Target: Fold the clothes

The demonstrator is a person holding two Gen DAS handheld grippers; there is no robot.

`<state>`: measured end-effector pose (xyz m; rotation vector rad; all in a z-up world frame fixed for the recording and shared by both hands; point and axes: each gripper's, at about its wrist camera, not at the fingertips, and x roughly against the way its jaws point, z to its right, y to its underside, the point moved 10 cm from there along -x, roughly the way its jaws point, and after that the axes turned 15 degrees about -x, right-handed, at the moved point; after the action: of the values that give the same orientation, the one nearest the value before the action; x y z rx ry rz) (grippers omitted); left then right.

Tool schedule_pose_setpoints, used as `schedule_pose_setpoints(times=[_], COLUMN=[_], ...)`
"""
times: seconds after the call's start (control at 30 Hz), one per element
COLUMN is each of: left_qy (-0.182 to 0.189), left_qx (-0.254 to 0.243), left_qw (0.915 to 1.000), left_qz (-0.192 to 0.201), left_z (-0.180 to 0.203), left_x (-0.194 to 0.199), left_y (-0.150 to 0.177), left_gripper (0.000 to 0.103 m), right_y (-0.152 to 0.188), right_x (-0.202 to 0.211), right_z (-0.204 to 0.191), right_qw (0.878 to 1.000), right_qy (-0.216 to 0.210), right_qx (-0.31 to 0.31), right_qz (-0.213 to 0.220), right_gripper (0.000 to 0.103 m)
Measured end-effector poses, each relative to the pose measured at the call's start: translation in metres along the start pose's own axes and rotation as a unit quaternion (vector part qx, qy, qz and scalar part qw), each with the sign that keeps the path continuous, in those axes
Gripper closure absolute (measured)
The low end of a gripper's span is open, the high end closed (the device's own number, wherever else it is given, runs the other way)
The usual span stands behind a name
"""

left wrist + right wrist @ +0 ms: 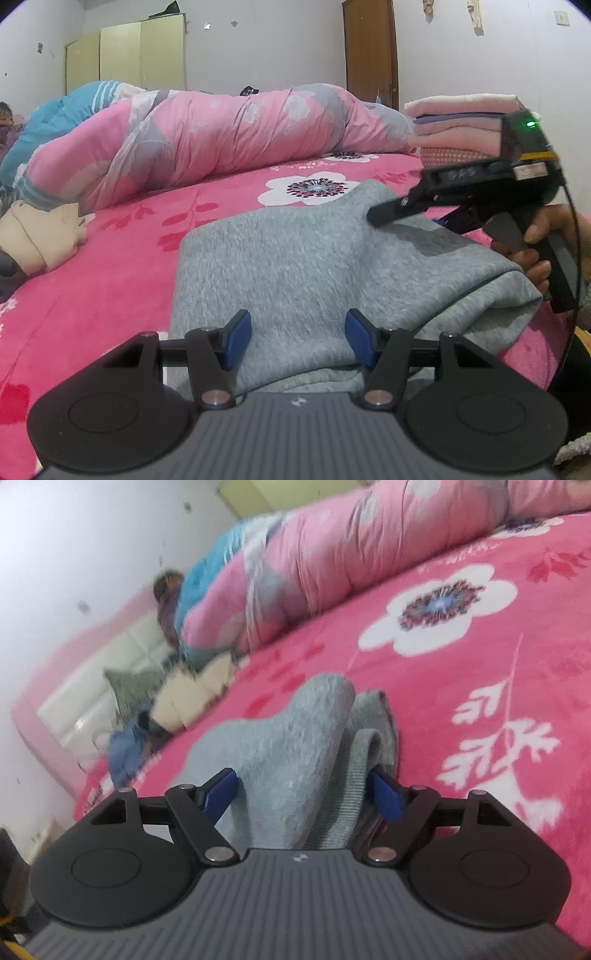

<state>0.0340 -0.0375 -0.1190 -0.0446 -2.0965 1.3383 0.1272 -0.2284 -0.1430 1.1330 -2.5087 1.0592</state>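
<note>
Right gripper [304,795] — jaws apart, grey garment [291,746] bunched between the blue pads [386,797]. The garment lies on a pink floral bedspread [480,686]. Beyond it — a rolled pink quilt [332,554] and cream clothing [188,698], blurred.

We see the right wrist view blurred; the grey garment [295,746] runs under the camera body, its near edge hidden. The folded stack [458,122] is partly covered by the right hand-held gripper [391,214].
</note>
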Motion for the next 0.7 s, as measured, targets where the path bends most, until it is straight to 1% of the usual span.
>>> schedule_pose_setpoints(times=[0.07,0.13,0.2,0.27,0.33,0.37,0.43,0.53,0.6,0.67,0.7], left_qy=[-0.001,-0.004,-0.007,-0.011,-0.014,-0.014,-0.014,-0.015,-0.016,-0.014,-0.013], left_qx=[0.002,0.006,0.011,0.014,0.021,0.024,0.026,0.017,0.007,0.01,0.013], left_qw=[1.0,0.9999,0.9998,0.9997,0.9995,0.9994,0.9994,0.9994,0.9995,0.9995,0.9995], left_qz=[0.005,0.01,0.013,0.016,0.019,0.019,0.02,0.024,0.026,0.027,0.027], left_z=[0.0,0.0,0.0,-0.001,-0.002,-0.003,-0.002,0.001,0.002,0.001,0.001], left_x=[0.0,0.001,0.002,0.003,0.003,0.003,0.001,-0.001,-0.002,-0.003,-0.004], left_y=[0.001,0.002,0.003,0.004,0.004,0.004,0.002,-0.001,-0.002,-0.001,-0.001], left_gripper=[0.045,0.045,0.045,0.045,0.045,0.045,0.045,0.045,0.045,0.045,0.045], right_y=[0.0,0.0,-0.003,-0.009,-0.013,-0.015,-0.016,-0.015,-0.02,-0.026,-0.027], right_x=[-0.005,-0.008,-0.01,-0.004,0.003,0.003,-0.004,-0.017,-0.014,-0.01,-0.01], right_z=[-0.001,-0.005,-0.012,-0.03,-0.052,-0.056,-0.052,-0.014,-0.014,-0.014,-0.025], right_qw=[1.0,1.0,0.999,0.999,0.997,0.995,0.996,0.998,0.998,0.996,0.996], right_qy=[0.001,-0.005,-0.015,-0.035,-0.055,-0.055,-0.045,-0.029,-0.055,-0.079,-0.079], right_qx=[0.003,0.004,0.004,0.024,0.057,0.074,0.078,0.04,0.0,-0.036,-0.016], right_qz=[-0.015,-0.026,-0.036,-0.031,-0.026,-0.024,-0.027,-0.036,-0.032,-0.028,-0.025], right_gripper=[0.026,0.041,0.067,0.078,0.078,0.078,0.079,0.078,0.079,0.079,0.079])
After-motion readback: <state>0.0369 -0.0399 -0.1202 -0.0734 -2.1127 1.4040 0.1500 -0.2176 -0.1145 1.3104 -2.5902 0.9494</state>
